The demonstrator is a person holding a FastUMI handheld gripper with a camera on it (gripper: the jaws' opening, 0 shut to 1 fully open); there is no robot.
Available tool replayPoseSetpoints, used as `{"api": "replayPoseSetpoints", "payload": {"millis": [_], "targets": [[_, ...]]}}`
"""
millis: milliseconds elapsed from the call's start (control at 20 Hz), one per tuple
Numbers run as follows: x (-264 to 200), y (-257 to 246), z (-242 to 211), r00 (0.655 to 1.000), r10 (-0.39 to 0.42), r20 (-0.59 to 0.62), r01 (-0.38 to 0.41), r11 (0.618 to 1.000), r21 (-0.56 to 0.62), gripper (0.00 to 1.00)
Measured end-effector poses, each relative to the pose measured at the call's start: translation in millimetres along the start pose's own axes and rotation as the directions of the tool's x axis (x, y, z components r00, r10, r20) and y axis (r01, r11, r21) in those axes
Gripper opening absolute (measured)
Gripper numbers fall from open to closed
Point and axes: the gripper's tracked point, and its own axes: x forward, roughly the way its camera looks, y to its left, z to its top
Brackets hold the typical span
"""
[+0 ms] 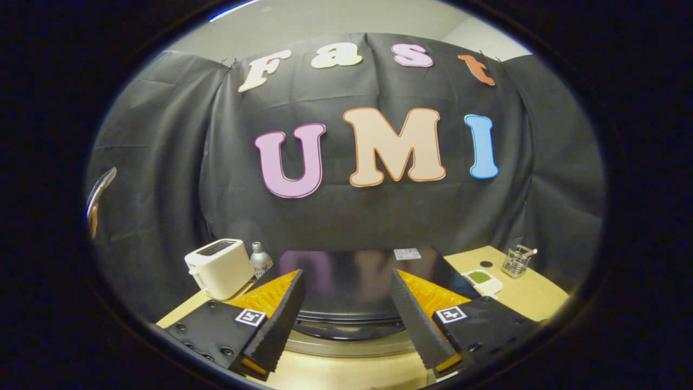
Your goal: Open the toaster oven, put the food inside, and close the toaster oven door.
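The black toaster oven (346, 295) stands on the wooden table, seen from above; its glossy top lies between and just beyond my fingers. A silver bar (346, 345) runs along its front edge, below the fingers. From this angle the door face is hidden, so I cannot tell how the door stands. My gripper (346, 275) hovers over the oven's front edge, open, with nothing between its fingers. A small white dish holding something green (482, 280) sits on the table to the right of the oven.
A white slot toaster (219, 267) and a small bottle (260, 259) stand left of the oven. A clear glass holder (517, 261) sits at the far right on the wooden table (530, 295). The black cloth wall hangs close behind.
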Motion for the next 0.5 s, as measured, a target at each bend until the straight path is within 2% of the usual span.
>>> {"api": "replayPoseSetpoints", "payload": {"millis": [250,500], "targets": [[11.8,-3.1,-48.4,0.996,-0.019,-0.091,0.018,1.0,-0.013,0.98],[10.2,-4.7,-51.5,0.999,-0.035,-0.032,0.035,0.999,-0.021,0.98]]}}
